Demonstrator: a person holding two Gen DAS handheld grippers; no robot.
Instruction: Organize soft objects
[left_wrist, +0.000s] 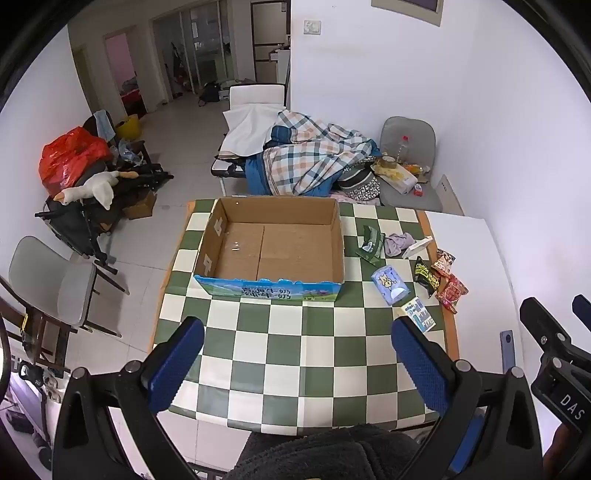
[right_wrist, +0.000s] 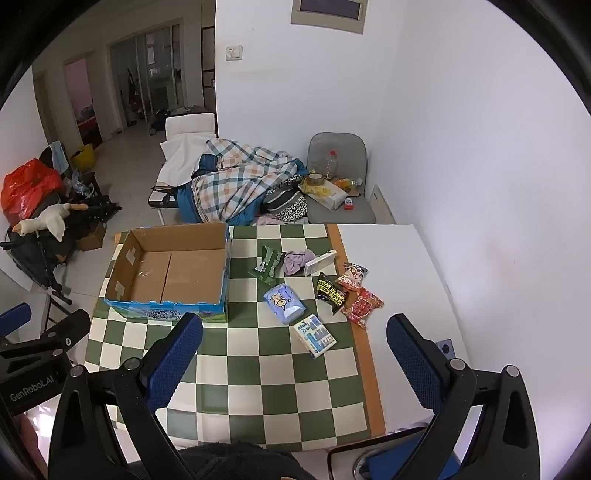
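Note:
An empty cardboard box (left_wrist: 269, 247) (right_wrist: 173, 273) stands on the green-and-white checked table (left_wrist: 280, 343) (right_wrist: 258, 373). To its right lie a blue tissue pack (left_wrist: 390, 285) (right_wrist: 284, 302), a green pouch (left_wrist: 371, 243) (right_wrist: 266, 264), a crumpled lilac cloth (left_wrist: 398, 242) (right_wrist: 297, 260), a white-blue carton (left_wrist: 419, 314) (right_wrist: 314, 335), a white flat box (left_wrist: 417, 247) (right_wrist: 320, 262) and several snack packets (left_wrist: 439, 280) (right_wrist: 347, 291). My left gripper (left_wrist: 299, 354) is open and empty over the near table. My right gripper (right_wrist: 295, 350) is open and empty, just short of the carton.
A chair piled with checked bedding (left_wrist: 314, 158) (right_wrist: 240, 184) and a grey chair with a bottle (left_wrist: 406, 162) (right_wrist: 336, 177) stand behind the table. A white wall is on the right. A cluttered stroller (left_wrist: 85, 192) and a grey chair (left_wrist: 55, 284) stand on the left.

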